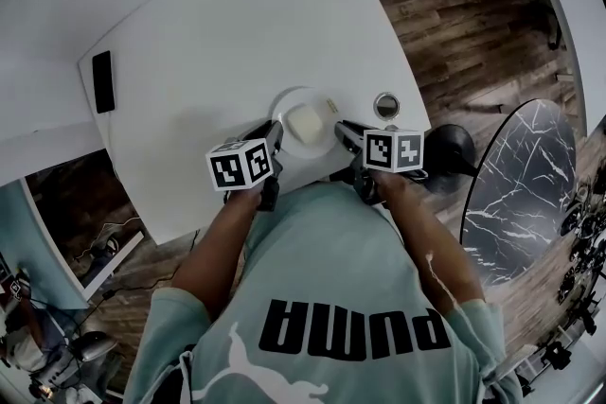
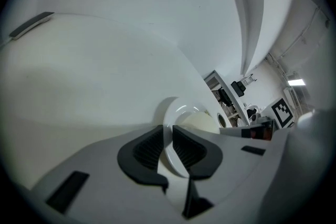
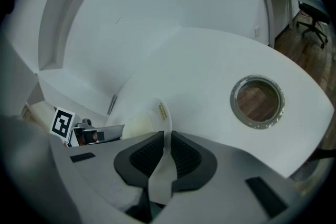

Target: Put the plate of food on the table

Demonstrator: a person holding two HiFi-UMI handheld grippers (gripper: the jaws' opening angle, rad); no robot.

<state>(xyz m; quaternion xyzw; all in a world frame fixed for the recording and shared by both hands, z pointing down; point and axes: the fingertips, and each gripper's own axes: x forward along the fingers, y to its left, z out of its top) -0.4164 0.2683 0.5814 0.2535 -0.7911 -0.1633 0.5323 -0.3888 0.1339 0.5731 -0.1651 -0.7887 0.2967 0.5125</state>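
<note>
The white plate [image 1: 301, 95] is clamped at its rim by left tongs [image 1: 275, 139] and right tongs [image 1: 341, 132], near the counter [image 1: 208, 43] edge.

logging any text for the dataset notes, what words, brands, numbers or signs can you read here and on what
"PUMA", with a leaping cat logo: on the back of the person's shirt, upside down in the head view.
Black and white square markers, no letters or digits: on the left cube and the right cube.
Yellow print on the rim of the plate: too small to read.
Nothing else is readable.
</note>
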